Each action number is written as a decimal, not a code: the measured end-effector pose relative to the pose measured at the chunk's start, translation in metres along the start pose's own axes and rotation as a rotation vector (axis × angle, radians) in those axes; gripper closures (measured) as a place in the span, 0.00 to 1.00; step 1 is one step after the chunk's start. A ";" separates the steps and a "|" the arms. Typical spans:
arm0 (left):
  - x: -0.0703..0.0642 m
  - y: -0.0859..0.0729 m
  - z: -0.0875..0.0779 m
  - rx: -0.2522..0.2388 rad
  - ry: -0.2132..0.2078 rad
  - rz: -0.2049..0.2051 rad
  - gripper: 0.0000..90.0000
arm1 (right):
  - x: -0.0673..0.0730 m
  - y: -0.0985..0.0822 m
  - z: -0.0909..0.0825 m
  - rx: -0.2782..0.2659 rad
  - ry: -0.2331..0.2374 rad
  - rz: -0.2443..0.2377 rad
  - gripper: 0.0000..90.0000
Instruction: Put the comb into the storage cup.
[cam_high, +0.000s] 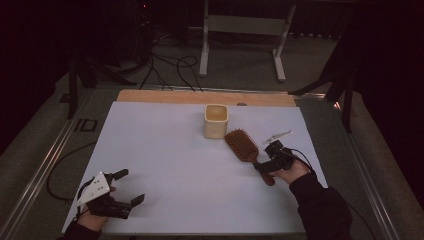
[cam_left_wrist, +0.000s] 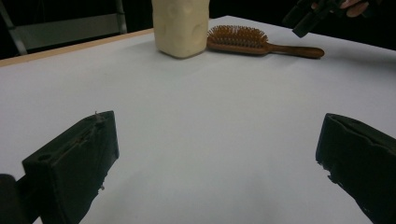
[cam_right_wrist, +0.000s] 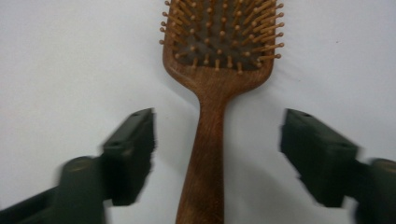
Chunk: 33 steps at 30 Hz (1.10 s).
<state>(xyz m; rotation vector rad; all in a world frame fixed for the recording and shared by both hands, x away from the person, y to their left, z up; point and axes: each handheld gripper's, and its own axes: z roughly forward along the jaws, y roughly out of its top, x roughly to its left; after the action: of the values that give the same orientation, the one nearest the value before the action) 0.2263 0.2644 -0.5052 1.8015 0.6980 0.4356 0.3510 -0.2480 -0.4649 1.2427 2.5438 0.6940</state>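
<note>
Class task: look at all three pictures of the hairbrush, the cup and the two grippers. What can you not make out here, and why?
- Cup: its contents, high view; too dim and small. Its top is cut off by the upper edge in the left gripper view.
- Hairbrush: head's far end and handle's tip, right gripper view; cut off by the edges.
- Right gripper: its jaws are blurred in the right gripper view.
- White thing beyond the right gripper, high view; too small to name.
</note>
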 end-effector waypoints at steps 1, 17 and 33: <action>0.000 0.000 0.000 0.000 0.000 -0.001 0.00 | 0.001 0.001 0.001 0.012 0.006 0.002 0.18; 0.000 0.000 0.000 0.000 -0.003 -0.001 0.00 | 0.005 0.016 0.007 0.136 0.008 -0.021 0.16; 0.002 -0.001 0.001 -0.002 -0.008 -0.012 0.00 | 0.002 0.027 0.028 0.264 -0.010 0.011 0.21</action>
<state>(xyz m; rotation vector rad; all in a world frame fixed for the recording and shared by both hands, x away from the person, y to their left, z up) 0.2277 0.2653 -0.5060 1.7956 0.7019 0.4204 0.3796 -0.2229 -0.4755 1.3341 2.6888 0.3595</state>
